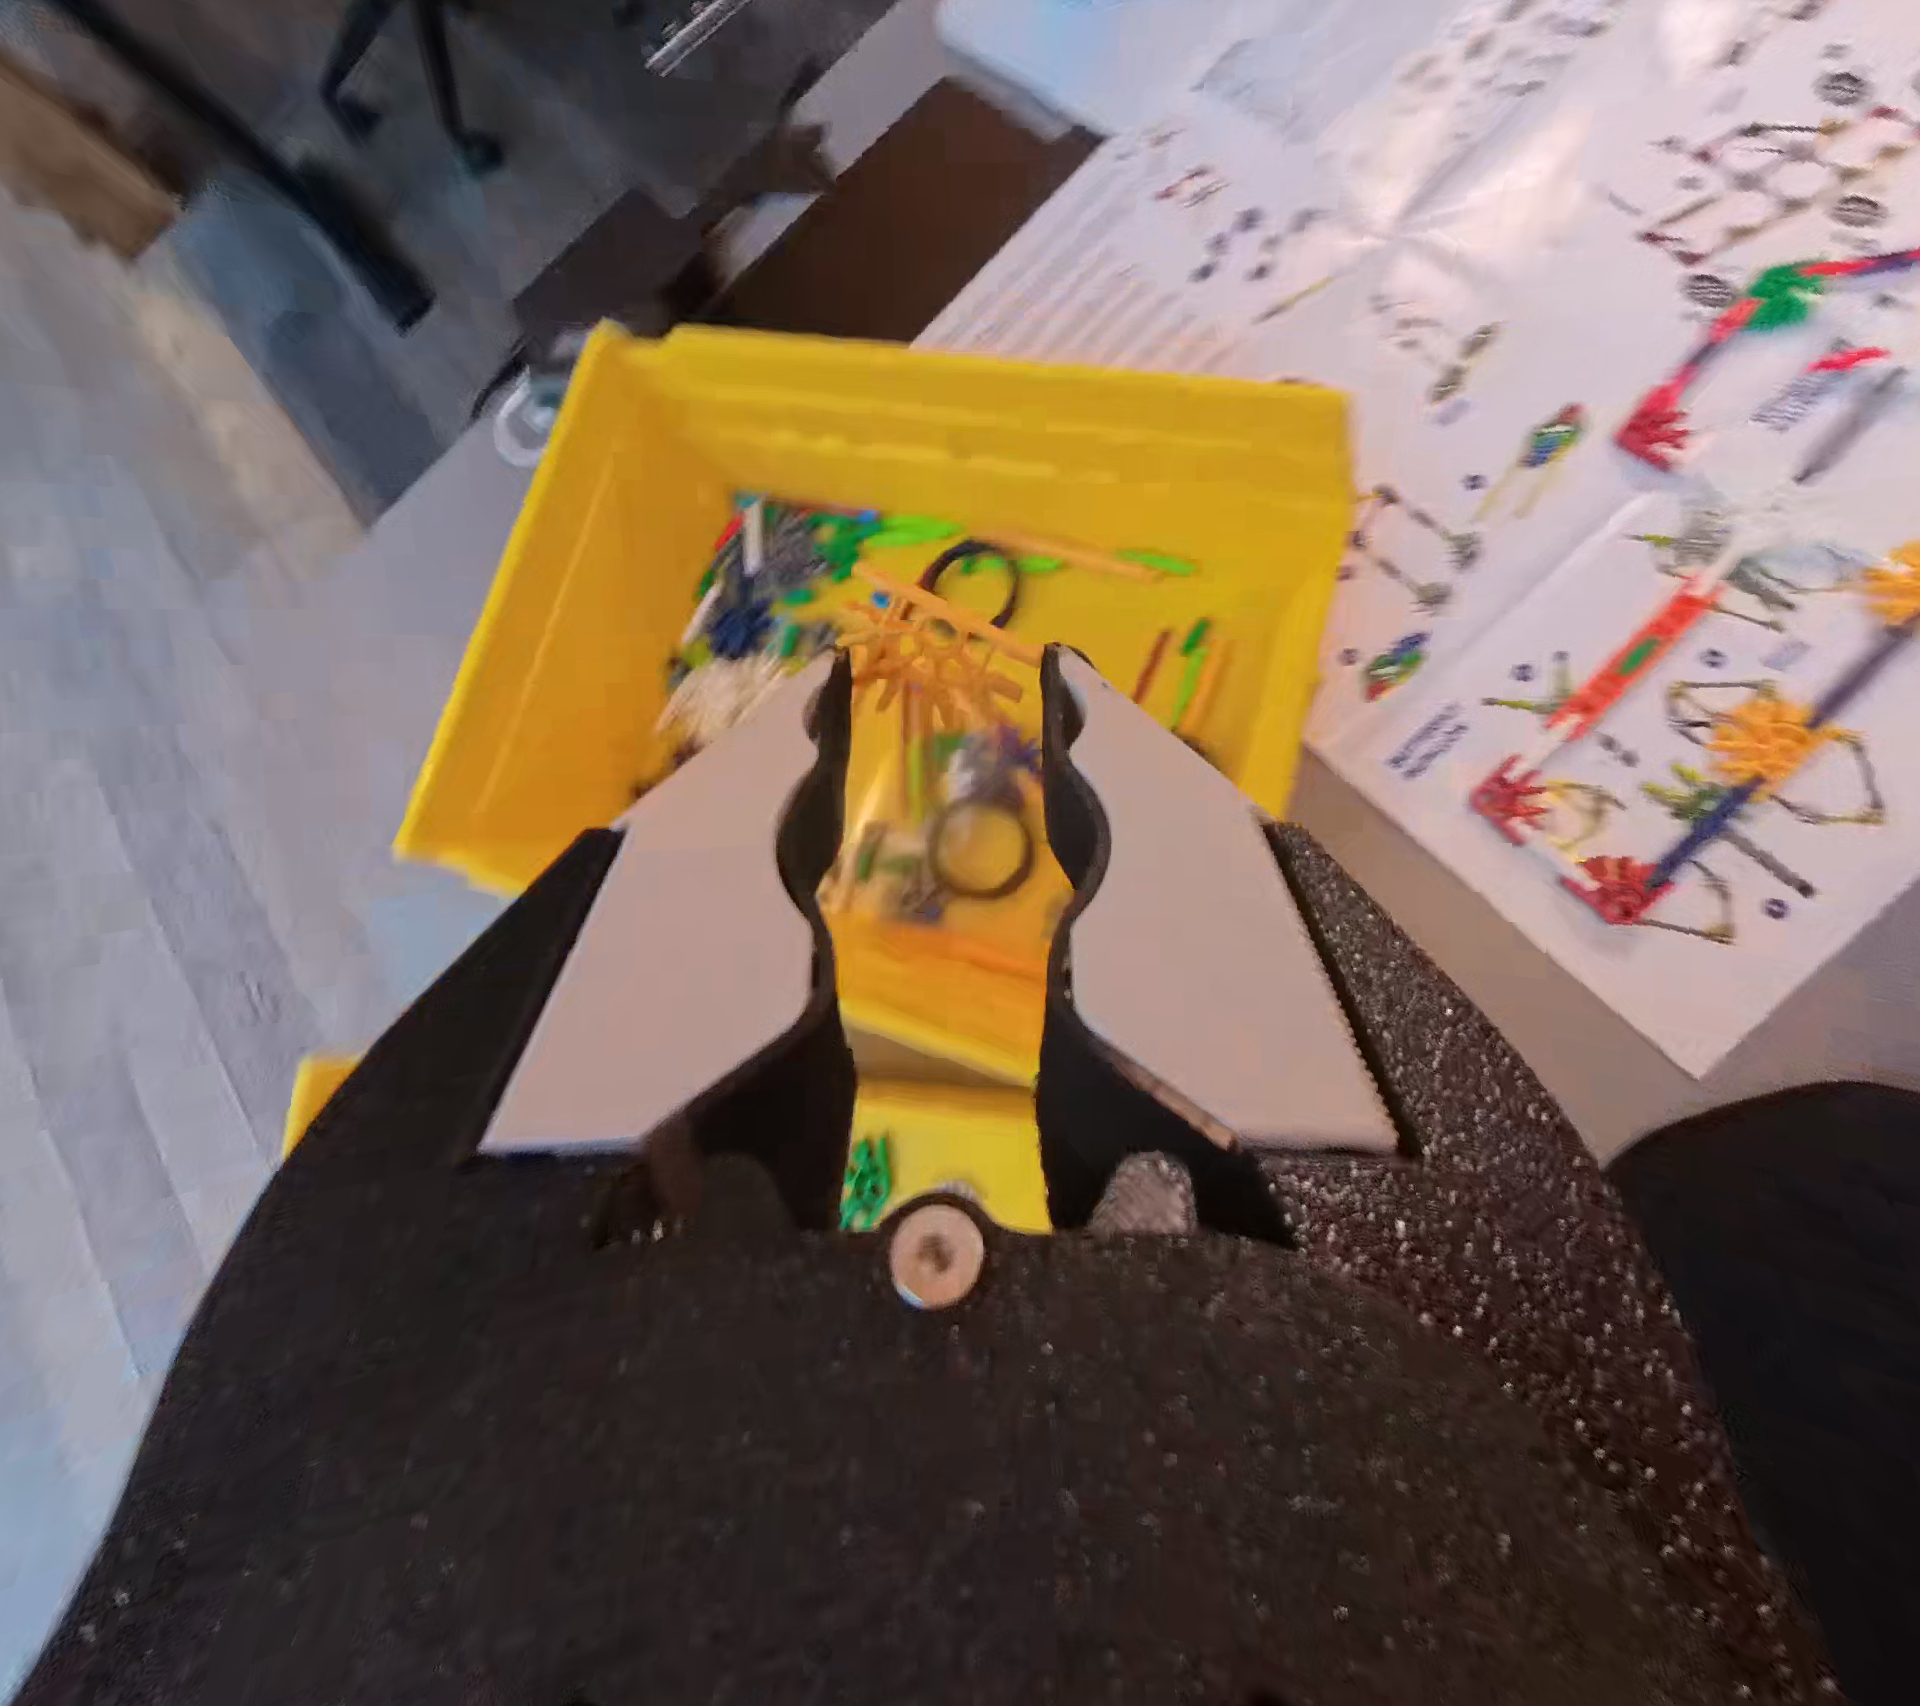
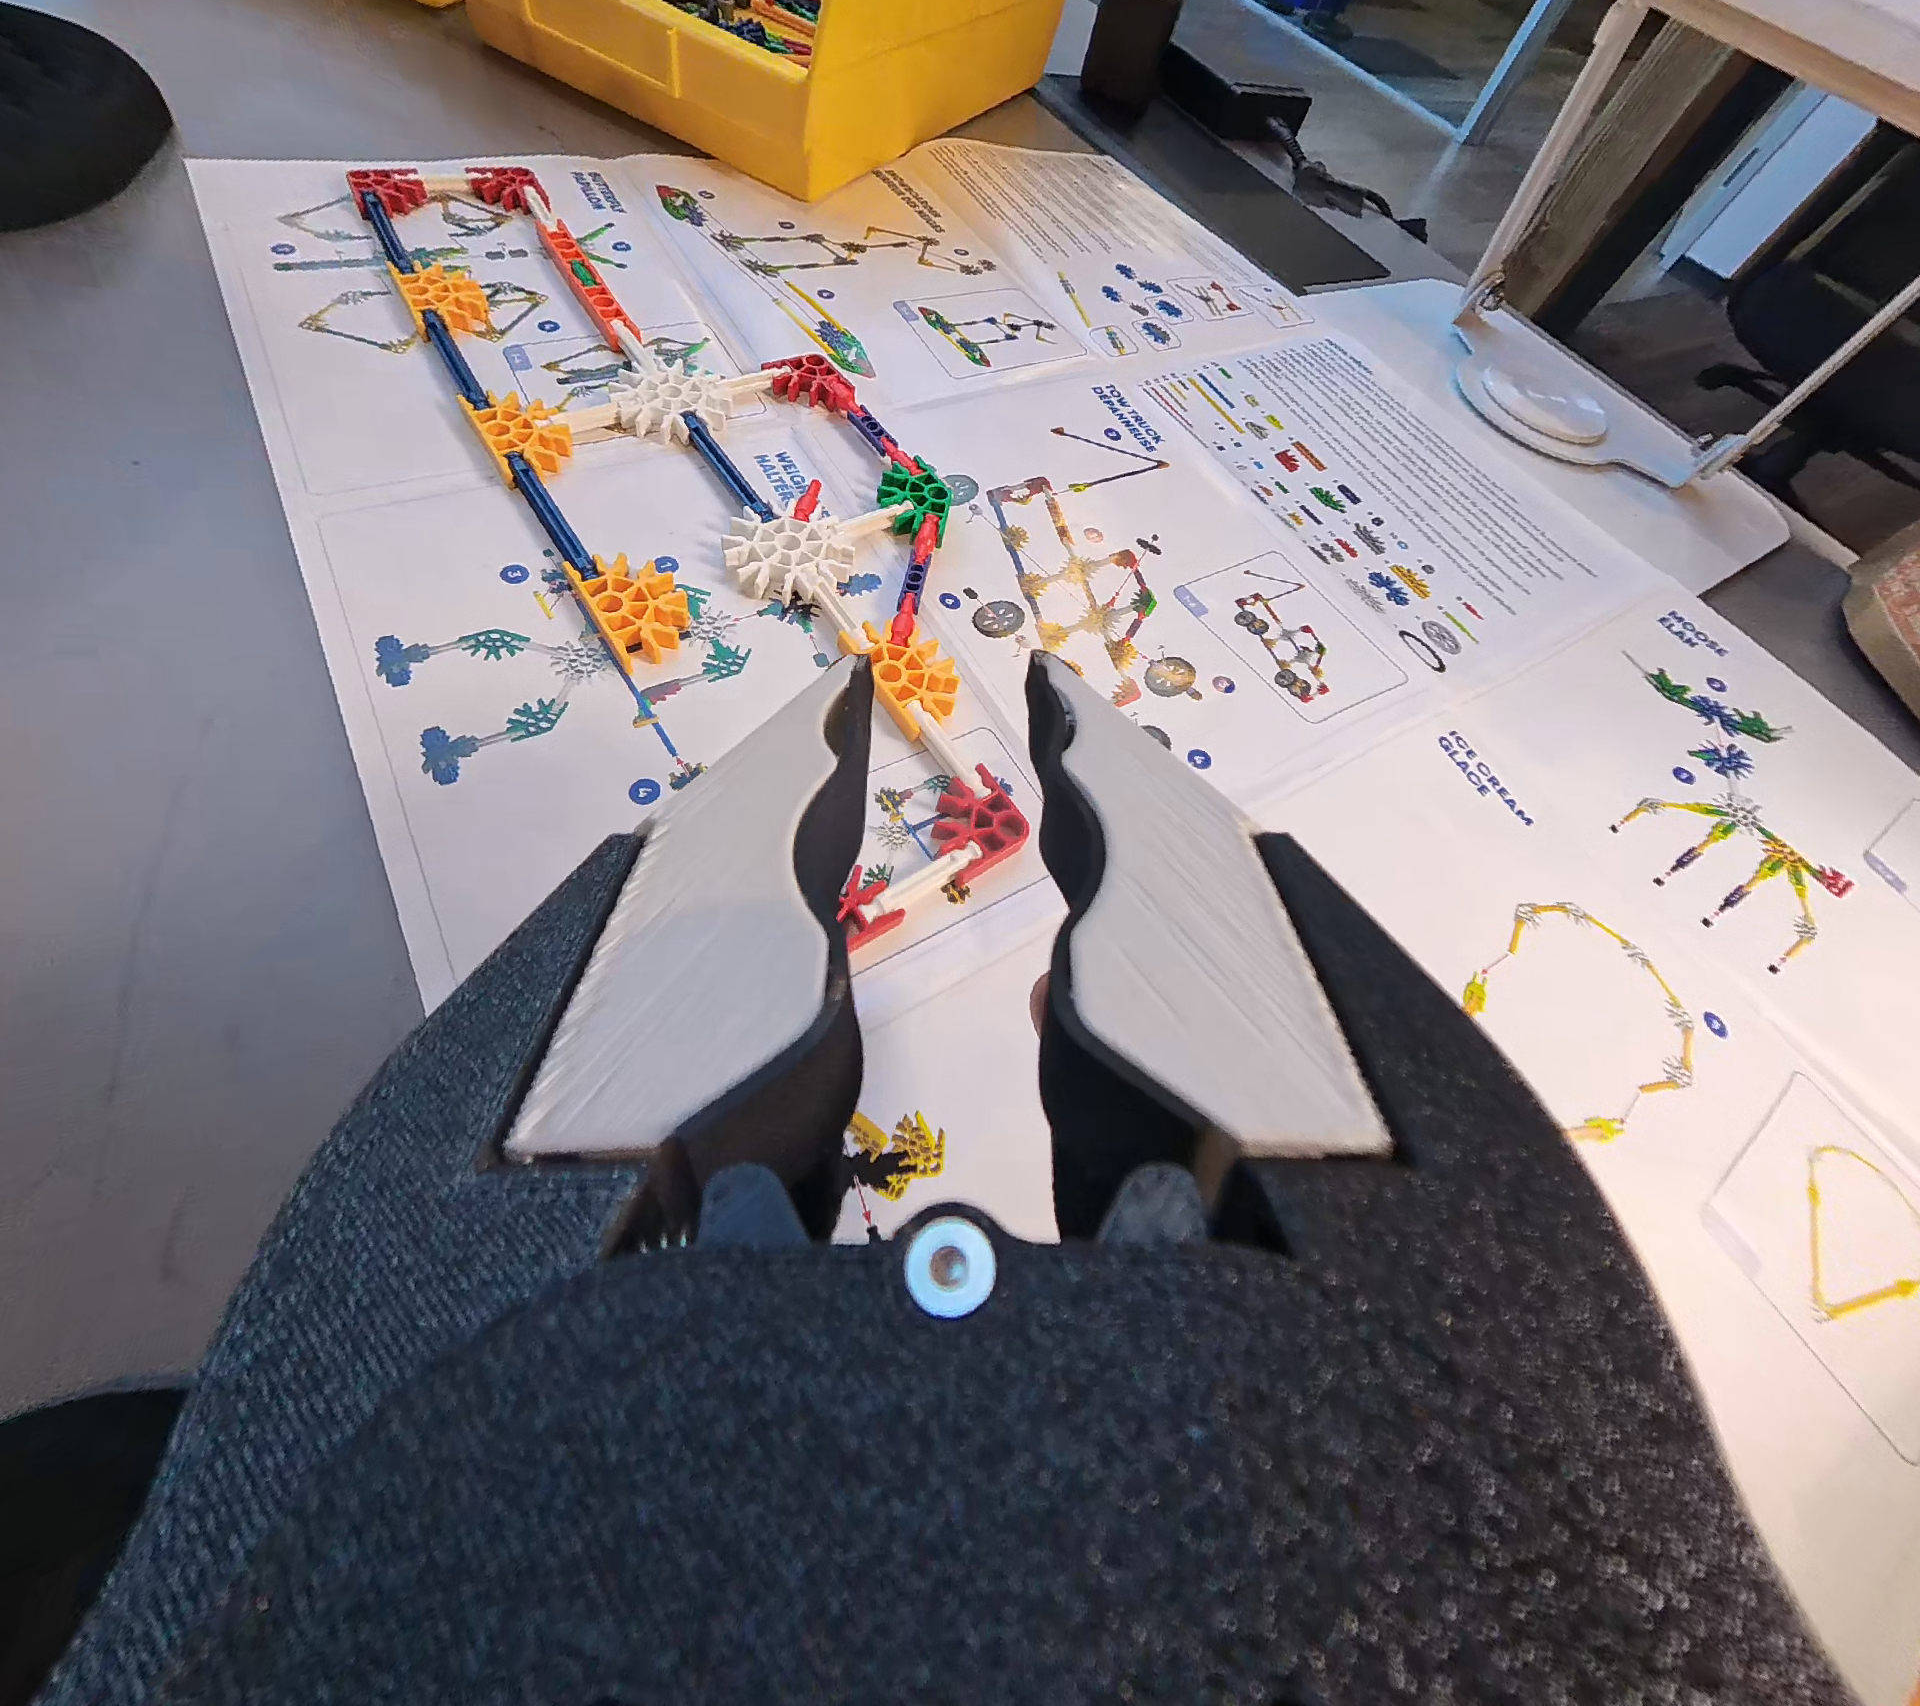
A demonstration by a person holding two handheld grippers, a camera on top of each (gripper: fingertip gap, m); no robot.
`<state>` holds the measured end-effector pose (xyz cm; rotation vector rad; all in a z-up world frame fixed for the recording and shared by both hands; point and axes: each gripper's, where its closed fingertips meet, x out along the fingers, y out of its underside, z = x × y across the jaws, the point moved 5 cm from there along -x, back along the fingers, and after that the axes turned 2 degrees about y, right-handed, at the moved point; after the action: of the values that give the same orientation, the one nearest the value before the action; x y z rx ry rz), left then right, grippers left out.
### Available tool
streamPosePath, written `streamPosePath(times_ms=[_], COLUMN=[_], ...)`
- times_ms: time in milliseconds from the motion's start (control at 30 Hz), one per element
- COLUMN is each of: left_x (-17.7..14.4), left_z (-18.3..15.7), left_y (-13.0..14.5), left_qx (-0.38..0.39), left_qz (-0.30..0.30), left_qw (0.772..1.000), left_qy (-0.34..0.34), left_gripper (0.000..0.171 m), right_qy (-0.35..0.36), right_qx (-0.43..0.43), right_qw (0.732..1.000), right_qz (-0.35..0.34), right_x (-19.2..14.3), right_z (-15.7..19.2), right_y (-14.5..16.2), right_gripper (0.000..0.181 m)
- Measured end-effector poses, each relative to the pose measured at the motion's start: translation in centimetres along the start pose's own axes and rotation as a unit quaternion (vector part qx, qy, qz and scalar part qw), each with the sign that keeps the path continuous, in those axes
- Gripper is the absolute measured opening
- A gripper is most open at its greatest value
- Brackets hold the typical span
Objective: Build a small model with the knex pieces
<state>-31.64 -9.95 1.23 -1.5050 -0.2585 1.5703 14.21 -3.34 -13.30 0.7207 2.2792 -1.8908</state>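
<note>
Hovering over a yellow bin (image 1: 644,617) at the desk's edge, my left gripper (image 1: 940,669) hangs released, its jaws apart and empty, nearest an orange snowflake connector (image 1: 925,659) atop the loose rods and black rings; motion blur hides whether it touches anything. My right gripper (image 2: 945,674), likewise spread and holding nothing, sits just above the rod-and-connector frame (image 2: 665,399) lying flat on the instruction sheet (image 2: 1351,825) near the desk's middle, closest to its orange connector (image 2: 914,669). I judge these plastic parts light, stiff and slick; the frame could pop apart at joints, so rods beside connectors look the safest hold.
</note>
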Motion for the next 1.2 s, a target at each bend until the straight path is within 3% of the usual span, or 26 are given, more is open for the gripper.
streamPosePath(times_ms=[133, 267, 367, 467, 633, 867, 1000, 1200], left_x=[5.4, 10.7, 13.5, 15.5, 17.4, 17.7, 16.9, 14.8], left_z=[-12.2, -23.2, -28.8, -32.3, -35.5, -37.6, -36.2, -31.0], left_y=[-5.2, -6.7, -6.7, -6.5, -5.9, -4.6, -4.6, -4.8], left_qx=[0.15, 0.272, 0.331, 0.369, 0.406, 0.419, 0.379, 0.223], left_qz=[-0.025, -0.027, -0.015, -0.003, 0.014, 0.011, -0.013, -0.097], left_qw=[0.981, 0.928, 0.887, 0.854, 0.819, 0.801, 0.827, 0.906], left_qy=[0.118, 0.254, 0.322, 0.368, 0.404, 0.427, 0.415, 0.345], left_gripper=[0.034, 0.034, 0.034, 0.034, 0.034, 0.035, 0.04, 0.042], right_qy=[0.015, 0.026, 0.031, 0.028, 0.002, -0.025, -0.039, -0.046], right_qx=[-0.001, 0.009, 0.011, 0.012, 0.006, -0.006, -0.01, -0.015], right_qw=[1.0, 1.0, 0.999, 1.0, 1.0, 0.999, 0.998, 0.997], right_qz=[-0.004, -0.006, -0.006, -0.003, 0.019, 0.04, 0.052, 0.058], right_x=[-0.4, -0.7, -0.9, -1.0, -0.7, -0.4, -0.3, 0.0], right_z=[-0.5, -1.2, -1.5, -1.5, -0.8, 0.1, 0.5, 0.9], right_y=[-0.1, 0.1, 0.1, 0.3, 0.9, 1.4, 1.7, 1.9], right_gripper=[0.029, 0.029, 0.029, 0.029, 0.029, 0.029, 0.029, 0.029])
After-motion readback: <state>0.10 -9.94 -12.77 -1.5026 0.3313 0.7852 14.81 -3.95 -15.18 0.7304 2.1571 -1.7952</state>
